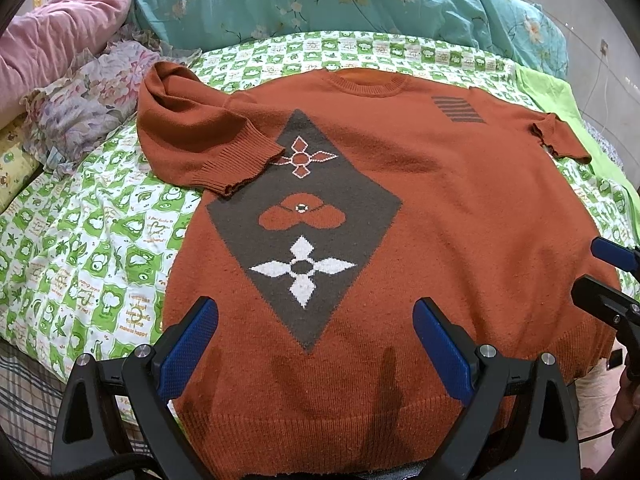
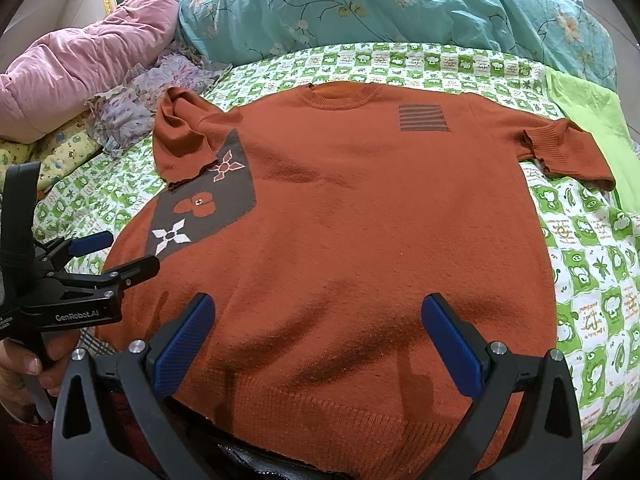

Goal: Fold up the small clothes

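A rust-orange knitted sweater [image 1: 420, 200] lies face-up and flat on the green-checked bedsheet [image 1: 80, 264]; grey diamond with flower motifs on its front; one short sleeve [image 1: 200, 148] folded inward; left gripper [image 1: 316, 332] and right gripper [image 2: 318, 328] gape wide above its hem, holding nothing.

The rust-orange knit sweater [image 1: 420, 200] lay flat, front up, neckline farthest from the cameras. A dark diamond panel bore three flower motifs; a striped patch marked the chest. One short sleeve was folded inward, the other spread outward.
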A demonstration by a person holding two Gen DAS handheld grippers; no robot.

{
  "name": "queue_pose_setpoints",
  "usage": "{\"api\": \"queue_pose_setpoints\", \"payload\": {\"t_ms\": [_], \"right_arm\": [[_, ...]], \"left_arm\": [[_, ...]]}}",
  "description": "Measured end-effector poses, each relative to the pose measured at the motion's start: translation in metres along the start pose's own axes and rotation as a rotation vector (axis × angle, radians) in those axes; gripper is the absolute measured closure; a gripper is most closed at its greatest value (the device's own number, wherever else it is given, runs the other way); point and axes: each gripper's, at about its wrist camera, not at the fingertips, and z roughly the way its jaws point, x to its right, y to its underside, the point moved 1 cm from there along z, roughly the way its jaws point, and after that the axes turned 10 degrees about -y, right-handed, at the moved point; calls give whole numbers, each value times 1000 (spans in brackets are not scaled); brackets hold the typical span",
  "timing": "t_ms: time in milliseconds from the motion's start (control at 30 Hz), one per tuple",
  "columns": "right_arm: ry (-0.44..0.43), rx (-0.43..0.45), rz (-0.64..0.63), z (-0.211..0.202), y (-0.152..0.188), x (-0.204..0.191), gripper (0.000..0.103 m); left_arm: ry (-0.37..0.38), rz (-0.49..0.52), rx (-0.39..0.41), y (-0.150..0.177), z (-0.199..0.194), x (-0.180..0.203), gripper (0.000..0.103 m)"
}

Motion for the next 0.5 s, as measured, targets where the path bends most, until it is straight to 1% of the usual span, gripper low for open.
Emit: {"api": "queue_pose_setpoints", "payload": {"t_ms": [133, 300, 433, 500], "right_arm": [[-3, -1, 2, 1, 0, -1, 0], [-7, 7, 2, 2, -2, -1, 0], [-53, 34, 32, 2, -5, 3, 0], [-57, 20, 43, 3, -5, 4, 0]], "left_arm": [[13, 3, -43, -1, 3, 0, 5], [23, 5, -54, -2, 6, 1, 5], [28, 6, -66, -4, 9, 3, 5], [36, 4, -73, -4, 11, 3, 5]]}}
